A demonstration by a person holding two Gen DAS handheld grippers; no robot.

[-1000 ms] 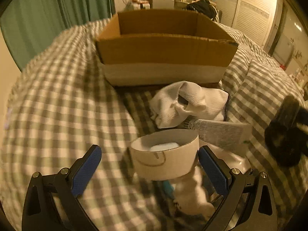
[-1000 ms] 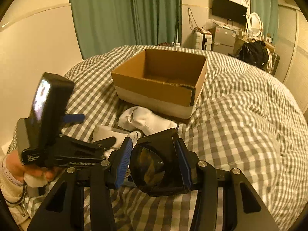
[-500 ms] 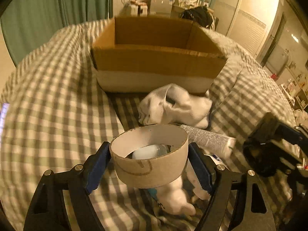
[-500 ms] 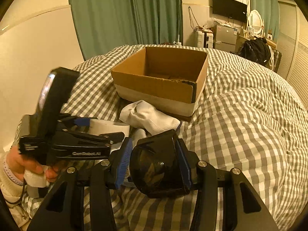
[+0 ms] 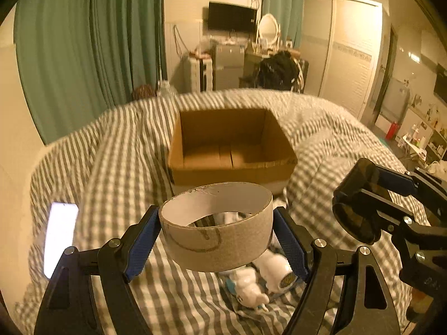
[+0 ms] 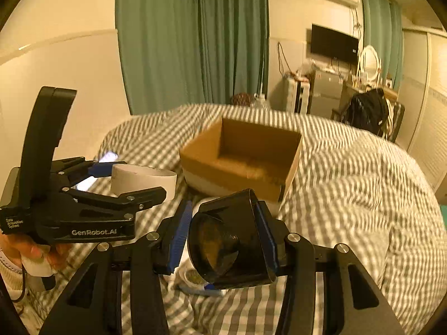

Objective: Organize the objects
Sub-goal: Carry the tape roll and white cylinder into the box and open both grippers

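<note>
Cardboard ring (image 5: 216, 230) clamped across its width in the left gripper (image 5: 216, 240), jaws about half open after just closing in on it, lifted clear of the checked bed (image 5: 111, 167). Dark cup-like thing (image 6: 232, 240) pinched sideways in the right gripper (image 6: 223, 238), jaws fairly narrow. Both aimed at the open cardboard box (image 5: 232, 150) mid-bed, probably so each drops straight in. Socks (image 5: 251, 282) and a tube left below, near the bed's near edge.

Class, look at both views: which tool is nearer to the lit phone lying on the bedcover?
Left. The left tool, shut on the cardboard ring, hangs just beside the phone. The right tool, holding the black cup, lies beyond it, farther away.
</note>
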